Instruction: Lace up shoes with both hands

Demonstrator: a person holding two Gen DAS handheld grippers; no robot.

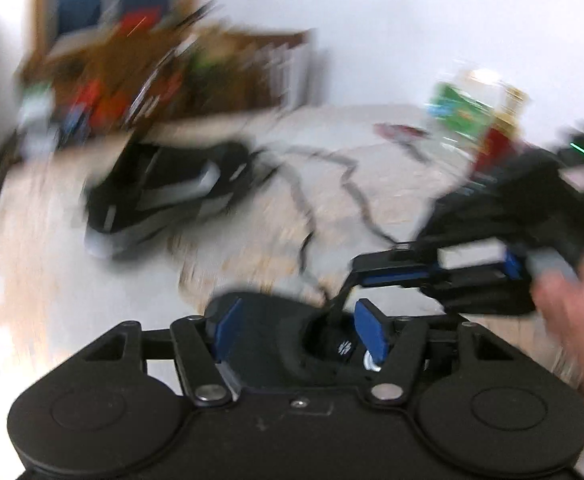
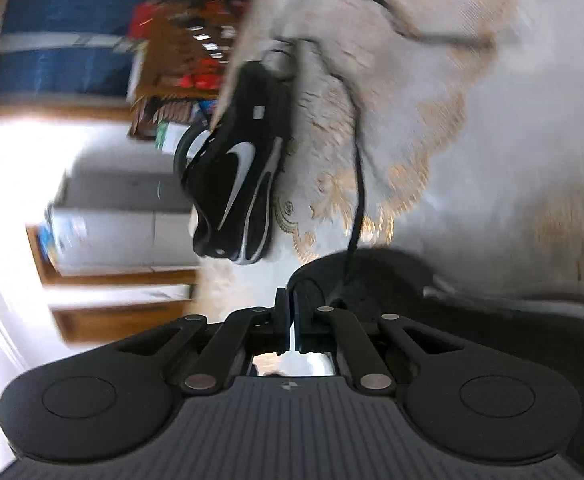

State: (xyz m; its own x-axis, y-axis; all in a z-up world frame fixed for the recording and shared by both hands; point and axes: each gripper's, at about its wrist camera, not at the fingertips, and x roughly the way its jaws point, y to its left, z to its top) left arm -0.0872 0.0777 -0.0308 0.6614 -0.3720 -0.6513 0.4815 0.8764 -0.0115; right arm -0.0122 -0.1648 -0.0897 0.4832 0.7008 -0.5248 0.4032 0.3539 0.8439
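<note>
Glossy black shoe with silvery trim at ten o'clock; matt woven tablecloth, gold-embroidered; matt black plastic gripper body.

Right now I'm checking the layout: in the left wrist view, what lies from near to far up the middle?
Left gripper astride the near black shoe → black lace trailing over the white cloth → second black shoe → cluttered brown shelf.

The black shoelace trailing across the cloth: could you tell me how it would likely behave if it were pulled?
The lace is probably floppy: it lies in loose kinks on the cloth. It likely drags without moving the shoe.
</note>
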